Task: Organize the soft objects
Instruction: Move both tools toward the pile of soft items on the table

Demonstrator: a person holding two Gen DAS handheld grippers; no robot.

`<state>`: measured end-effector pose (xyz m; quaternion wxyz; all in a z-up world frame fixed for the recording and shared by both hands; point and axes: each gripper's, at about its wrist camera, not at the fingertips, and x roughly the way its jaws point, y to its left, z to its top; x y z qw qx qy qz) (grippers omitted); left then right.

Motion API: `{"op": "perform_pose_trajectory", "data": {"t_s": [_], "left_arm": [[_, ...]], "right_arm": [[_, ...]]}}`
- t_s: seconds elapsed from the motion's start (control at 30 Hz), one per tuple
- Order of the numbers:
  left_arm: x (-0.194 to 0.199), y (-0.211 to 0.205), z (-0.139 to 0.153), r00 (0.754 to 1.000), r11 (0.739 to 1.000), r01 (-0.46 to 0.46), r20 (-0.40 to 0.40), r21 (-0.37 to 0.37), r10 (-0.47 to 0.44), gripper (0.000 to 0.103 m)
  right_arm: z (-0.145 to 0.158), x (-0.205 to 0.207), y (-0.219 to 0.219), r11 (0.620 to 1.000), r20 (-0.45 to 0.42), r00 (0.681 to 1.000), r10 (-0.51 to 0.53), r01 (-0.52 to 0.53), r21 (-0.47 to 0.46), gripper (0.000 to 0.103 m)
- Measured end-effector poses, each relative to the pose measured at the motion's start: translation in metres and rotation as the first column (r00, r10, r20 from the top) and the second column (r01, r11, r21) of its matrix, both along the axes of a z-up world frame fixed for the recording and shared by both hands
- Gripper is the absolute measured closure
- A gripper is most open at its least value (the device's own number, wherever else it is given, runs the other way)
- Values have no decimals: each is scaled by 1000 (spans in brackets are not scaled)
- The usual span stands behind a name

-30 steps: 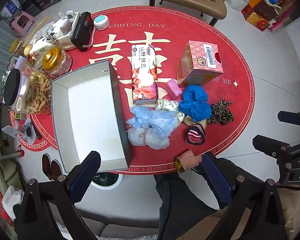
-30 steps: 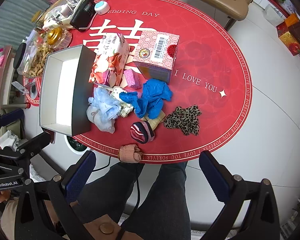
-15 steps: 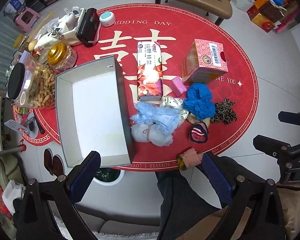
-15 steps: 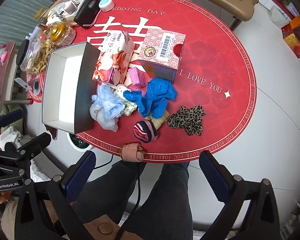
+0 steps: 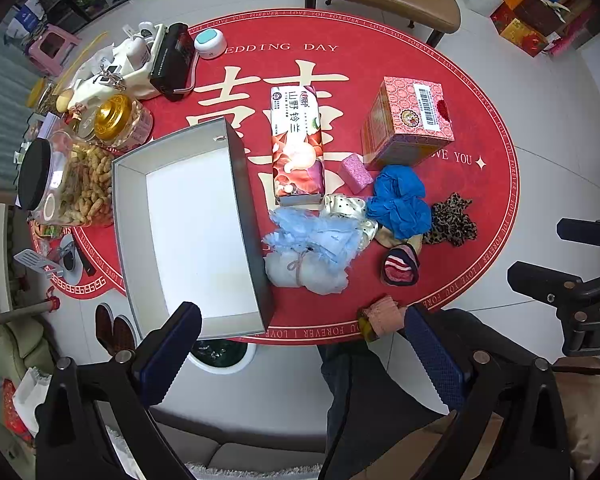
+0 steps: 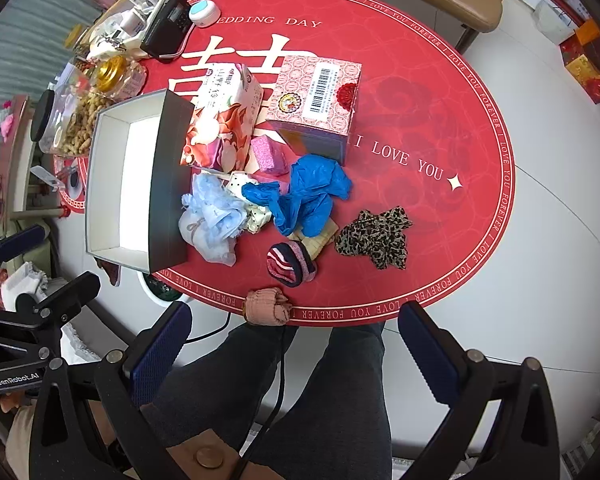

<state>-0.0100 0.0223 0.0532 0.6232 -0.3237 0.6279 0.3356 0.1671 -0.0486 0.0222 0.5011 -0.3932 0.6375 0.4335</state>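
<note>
Two grippers: both held high above the round table (image 5: 380,60), neither touching anything
Left gripper (image 5: 302,354): jaws spread wide, nothing between them
Right gripper (image 6: 294,354): jaws likewise wide apart and bare
Open box (image 5: 188,216): white inside, dark outer wall, just ahead of the left gripper's left finger (its near corner overhangs the table edge)
Pale blue bundle (image 5: 312,248): ahead of the left gripper, touching the box's right wall
Polka-dot cloth (image 5: 346,208): just beyond the pale blue bundle, partly under it
Blue cloth (image 6: 304,196): ahead of the right gripper, crumpled, lying over a tan piece
Striped sock roll (image 6: 290,262): nearer the right gripper than the blue cloth, just beside it
Leopard-print cloth (image 6: 374,238): ahead and to the right, apart from the pile
Pink rolled sock (image 6: 266,306): nearest of all, at the table's edge, just ahead of the right gripper
Tissue pack (image 5: 298,146): beyond the soft pile, beside the box
Pink carton (image 5: 410,124): right of the tissue pack
Pink sponge (image 5: 356,173): between the tissue pack and the pink carton
Person: legs in dark trousers, below both grippers
</note>
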Motion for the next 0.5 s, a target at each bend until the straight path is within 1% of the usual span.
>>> {"op": "perform_pose_trajectory", "data": {"t_s": [0.13,0.3,0.4,0.5], "left_arm": [[1,-2,-4,1000,1000,0,9,-17,0,1],[3,-7,-18,1000,999,-5,25,-43,6,1],[3,-11,-31,999,998,-18,48,-65,21,1],[3,-15,-49,994,994,-55,90,-90,64,1]], "right_arm": [[-2,5,-4,1000,4,1000,-16,16,-3,0],[-12,9,-16,999,19,999,-46,46,-15,0],[-23,11,-27,997,52,996,-72,73,-14,0],[-36,11,-35,996,96,992,-85,87,-15,0]]}}
